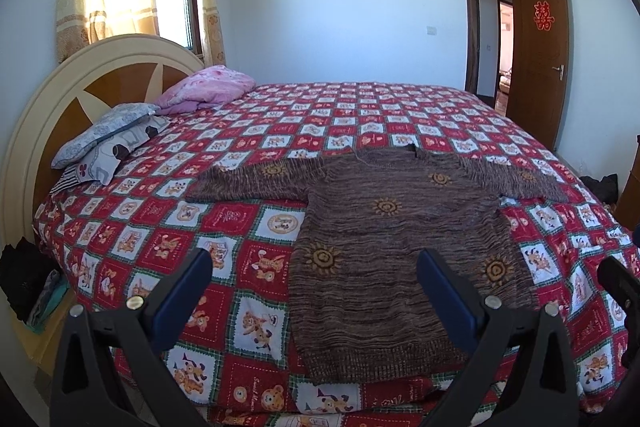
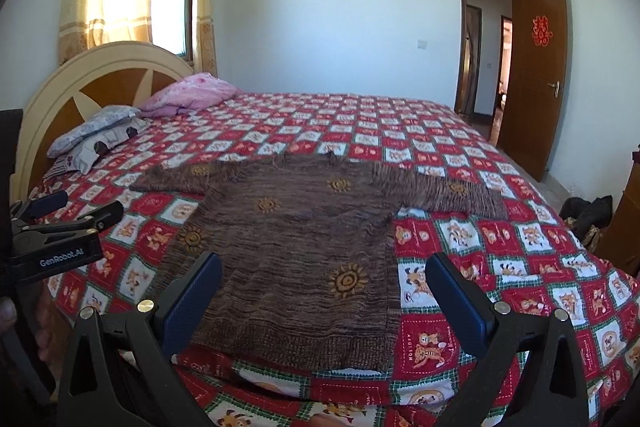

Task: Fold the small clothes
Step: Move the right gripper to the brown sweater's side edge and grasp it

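Observation:
A small brown knitted sweater (image 1: 392, 227) with orange sun motifs lies flat on the red patterned bed cover (image 1: 168, 239), both sleeves spread sideways, hem toward me. It also shows in the right wrist view (image 2: 288, 243). My left gripper (image 1: 316, 275) is open and empty, held above the near edge of the bed over the sweater's left hem. My right gripper (image 2: 324, 279) is open and empty, held over the sweater's right hem. The left gripper also shows at the left edge of the right wrist view (image 2: 76, 211).
Pillows (image 1: 108, 139) and a pink folded quilt (image 1: 208, 87) lie by the headboard (image 1: 80, 83) at the left. An open wooden door (image 1: 540, 55) stands at the far right. Dark bags (image 2: 588, 215) sit on the floor right of the bed.

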`<control>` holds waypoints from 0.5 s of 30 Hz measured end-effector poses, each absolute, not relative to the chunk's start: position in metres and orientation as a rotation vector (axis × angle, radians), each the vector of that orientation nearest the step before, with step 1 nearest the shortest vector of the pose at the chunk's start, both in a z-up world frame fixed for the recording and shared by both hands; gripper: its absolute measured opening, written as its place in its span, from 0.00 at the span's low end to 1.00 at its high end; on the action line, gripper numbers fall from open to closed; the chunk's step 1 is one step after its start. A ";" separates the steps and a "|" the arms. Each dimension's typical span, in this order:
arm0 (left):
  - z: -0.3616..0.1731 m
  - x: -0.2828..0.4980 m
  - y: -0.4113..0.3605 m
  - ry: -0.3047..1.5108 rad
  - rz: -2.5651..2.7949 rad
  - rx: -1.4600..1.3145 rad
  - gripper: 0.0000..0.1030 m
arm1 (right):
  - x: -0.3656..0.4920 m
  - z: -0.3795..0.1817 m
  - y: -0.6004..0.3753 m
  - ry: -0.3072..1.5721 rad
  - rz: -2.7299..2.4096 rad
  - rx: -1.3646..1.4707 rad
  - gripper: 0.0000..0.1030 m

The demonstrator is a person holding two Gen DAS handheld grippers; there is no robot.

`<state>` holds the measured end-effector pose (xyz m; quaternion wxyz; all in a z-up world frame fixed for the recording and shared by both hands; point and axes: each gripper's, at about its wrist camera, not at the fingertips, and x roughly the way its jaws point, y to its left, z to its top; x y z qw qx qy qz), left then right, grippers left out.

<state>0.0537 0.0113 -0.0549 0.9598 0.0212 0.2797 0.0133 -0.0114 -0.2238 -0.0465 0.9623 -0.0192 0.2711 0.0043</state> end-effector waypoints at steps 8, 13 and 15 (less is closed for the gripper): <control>-0.087 0.094 0.000 0.639 0.028 0.071 1.00 | 0.043 -0.082 -0.264 0.655 -0.082 -0.014 0.99; -0.107 0.135 -0.009 0.678 0.057 0.102 1.00 | 0.085 -0.095 -0.304 0.714 -0.149 0.031 0.99; -0.115 0.151 -0.011 0.690 0.065 0.105 1.00 | 0.103 -0.098 -0.325 0.724 -0.176 0.059 0.99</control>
